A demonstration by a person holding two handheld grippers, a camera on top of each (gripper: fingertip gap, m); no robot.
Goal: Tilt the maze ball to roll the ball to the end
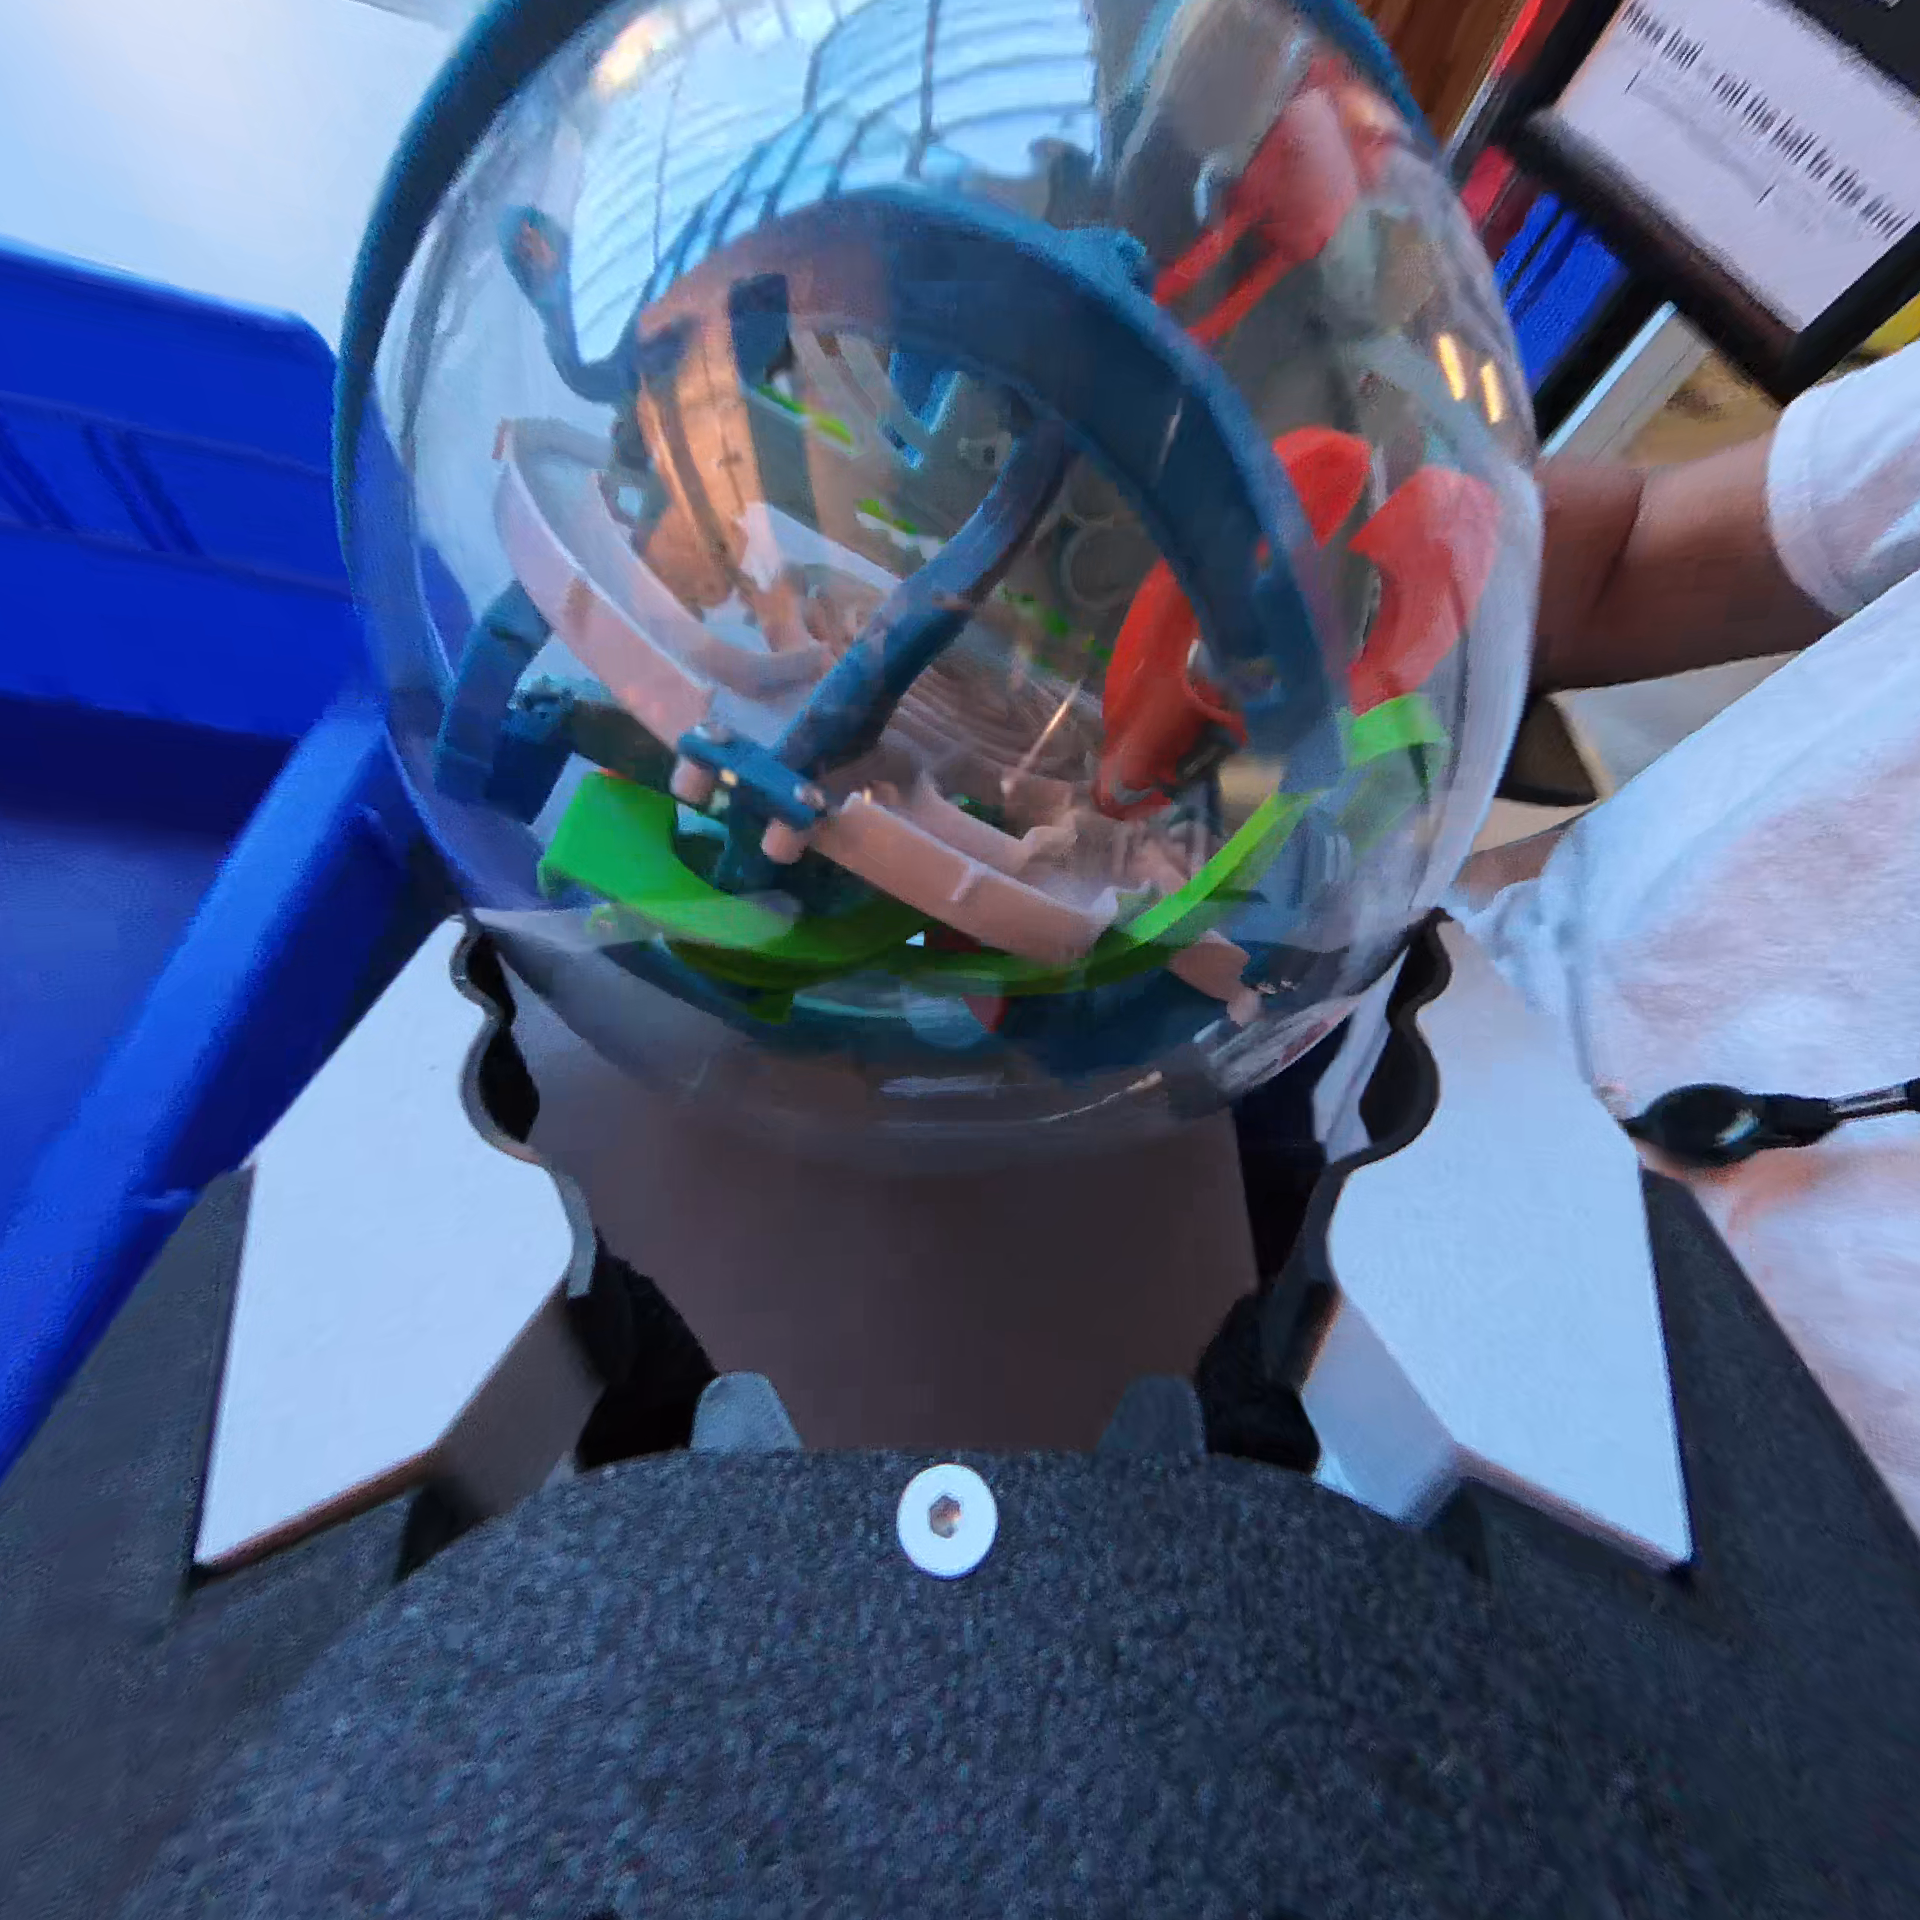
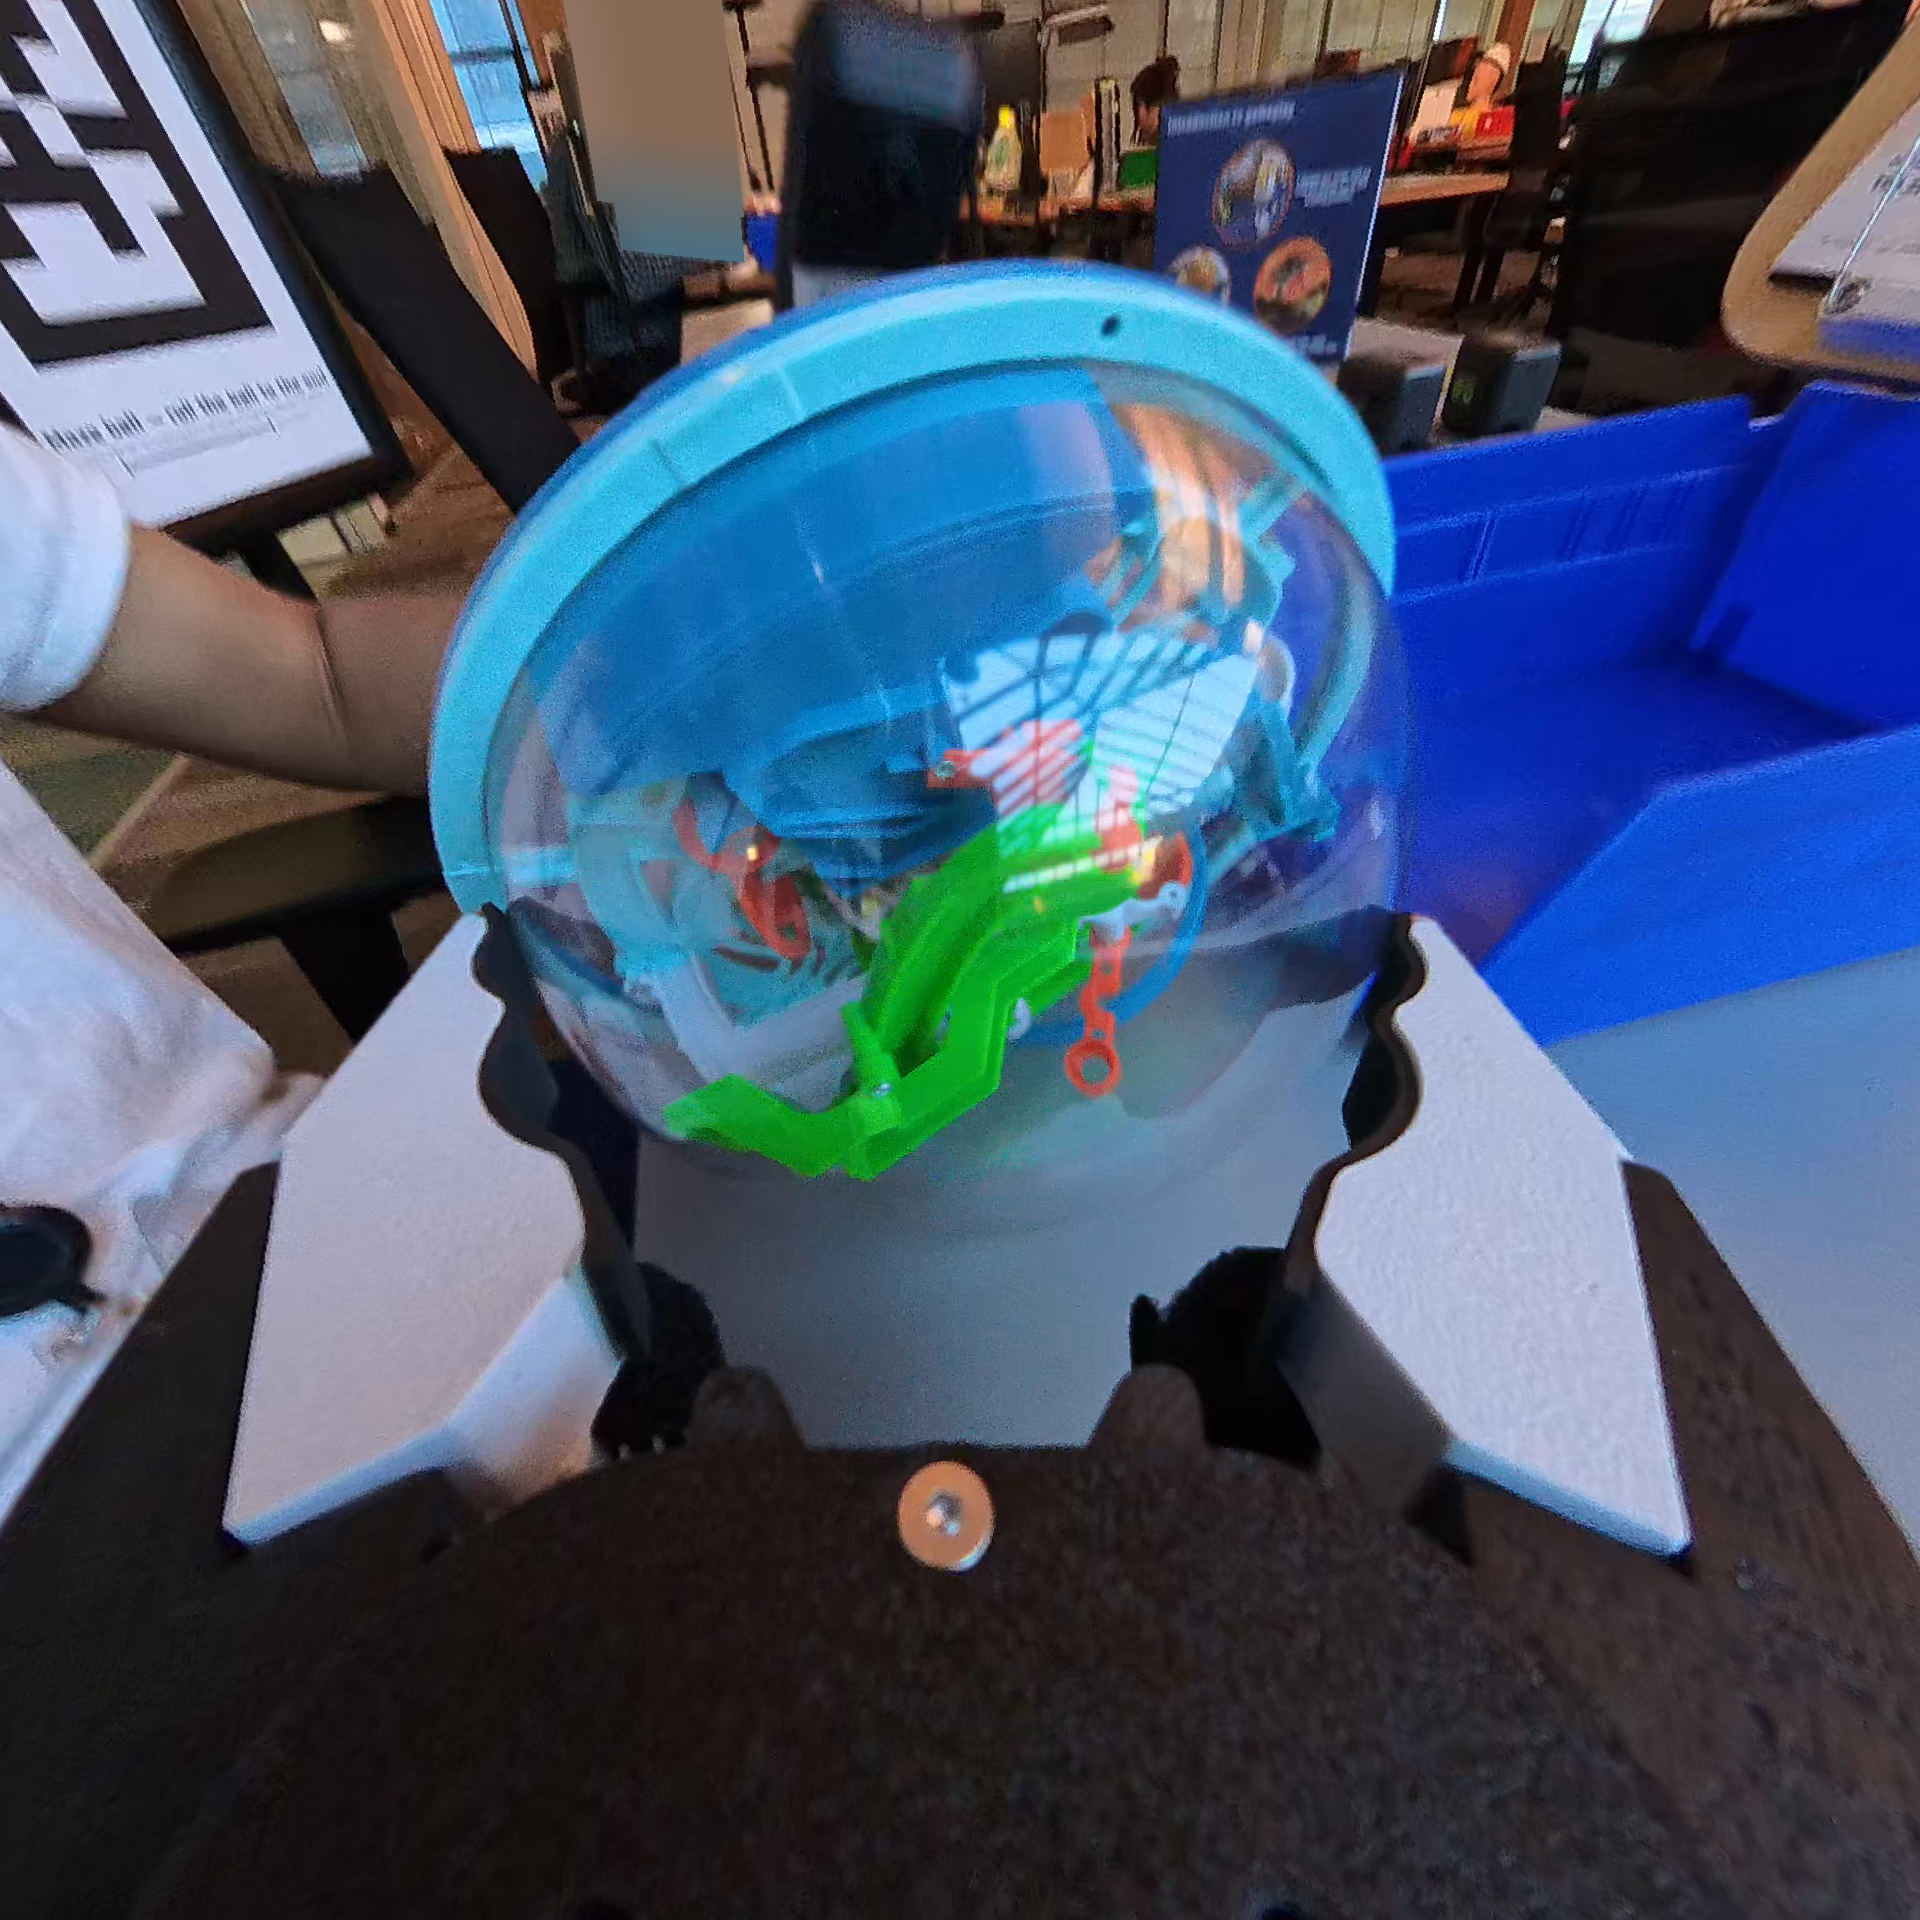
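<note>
Maze ball: a clear plastic sphere (image 1: 935, 582) with blue, green, red and pale pink tracks winding inside; a light blue band runs round its seam.
Where it is: held up off the table between the two grippers, one at each side, with a blue bin just beside it.
Left gripper (image 1: 951, 997): spread wide, its two fingers pressed to the lower flanks of the sphere.
Right gripper (image 2: 940, 997): likewise spread wide, fingers touching the sphere low on both sides.
Left wrist view only: the blue bin (image 1: 156, 675) sits at the left; the pink tracks and big red pieces show clearly; a forearm (image 1: 1662, 571) and white sleeve reach in at the right.
Right wrist view only: a framed sign (image 2: 156, 260) at the left, the light blue band (image 2: 935, 353) tilted across the top, a bright green zigzag track (image 2: 935, 1018) at the front, the bin at the right, a busy room behind.
Hard to make out: the small rolling ball cannot be picked out in either view; reflections and motion blur muddle the tracks.
</note>
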